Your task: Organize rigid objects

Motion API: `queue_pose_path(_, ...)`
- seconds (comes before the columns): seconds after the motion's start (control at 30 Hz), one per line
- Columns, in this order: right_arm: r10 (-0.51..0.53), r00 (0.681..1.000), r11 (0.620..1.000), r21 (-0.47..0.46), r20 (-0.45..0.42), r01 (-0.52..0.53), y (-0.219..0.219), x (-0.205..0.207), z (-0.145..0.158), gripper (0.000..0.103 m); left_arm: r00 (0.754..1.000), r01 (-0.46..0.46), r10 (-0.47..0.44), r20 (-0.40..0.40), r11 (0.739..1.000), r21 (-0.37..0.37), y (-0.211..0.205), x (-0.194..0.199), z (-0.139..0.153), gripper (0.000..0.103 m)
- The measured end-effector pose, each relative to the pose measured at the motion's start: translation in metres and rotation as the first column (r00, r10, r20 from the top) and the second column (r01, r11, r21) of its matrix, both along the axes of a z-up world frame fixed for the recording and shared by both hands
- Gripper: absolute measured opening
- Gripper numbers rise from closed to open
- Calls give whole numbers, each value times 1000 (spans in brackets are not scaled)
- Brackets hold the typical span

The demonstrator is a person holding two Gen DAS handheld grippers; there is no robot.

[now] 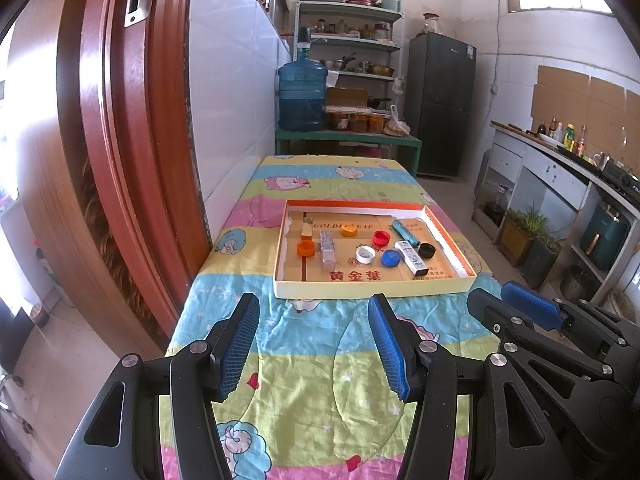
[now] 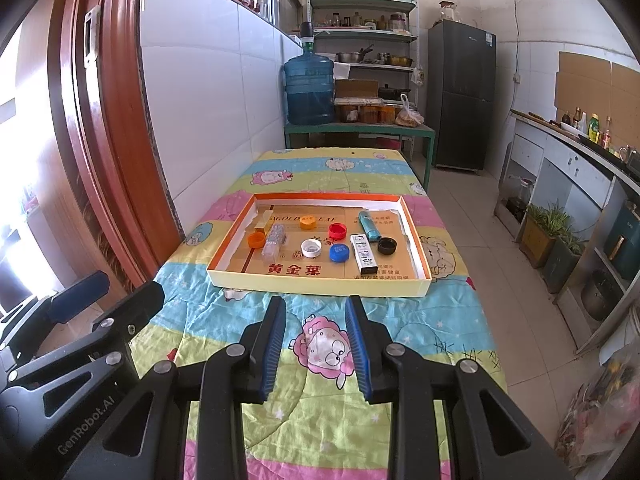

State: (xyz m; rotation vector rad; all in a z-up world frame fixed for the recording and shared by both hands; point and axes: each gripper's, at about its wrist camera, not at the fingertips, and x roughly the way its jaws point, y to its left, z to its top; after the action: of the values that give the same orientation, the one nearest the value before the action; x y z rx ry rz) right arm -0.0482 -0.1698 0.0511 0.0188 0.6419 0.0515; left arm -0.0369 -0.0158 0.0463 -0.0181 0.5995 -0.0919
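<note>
On the desk (image 2: 320, 420), covered with a cartoon quilt, a shallow cardboard tray (image 2: 320, 280) lay ahead of both tools, and every small thing in view lay inside it; going from the left there was an orange cap (image 2: 256, 239) just beside a clear plastic box (image 2: 274, 245), a small yellow block (image 2: 264, 218) behind them, a second orange cap (image 2: 308, 221) farther back, a white cap (image 2: 311, 248), a red cap (image 2: 337, 231), a blue cap (image 2: 339, 253), a white box (image 2: 363, 254) lying lengthwise, a teal tube (image 2: 369, 222) behind it, and a black cap (image 2: 387, 245) nearest the right wall; the caps lay apart from one another, mixed by colour and in no clear row; the left tool (image 1: 314, 346) hovered over the near quilt with its blue pads spread wide and nothing between them; the right tool (image 2: 316, 346) hovered beside it, its pads set narrower yet apart and likewise empty; this would fit either a sorting about to start or things already gathered into the tray, and the pictures did not settle which; should any piece be taken, the grip would need to come down over the near wall of the tray and close across a low, round cap without nudging its neighbours.
</note>
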Motion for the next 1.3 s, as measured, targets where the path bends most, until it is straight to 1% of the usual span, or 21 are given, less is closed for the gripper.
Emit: queue_pose_path(1.3,2,1000,1000,1,-7,-2,0,0,-2,31,1000,1,-1,-7,1000,5,1,1,-3,59)
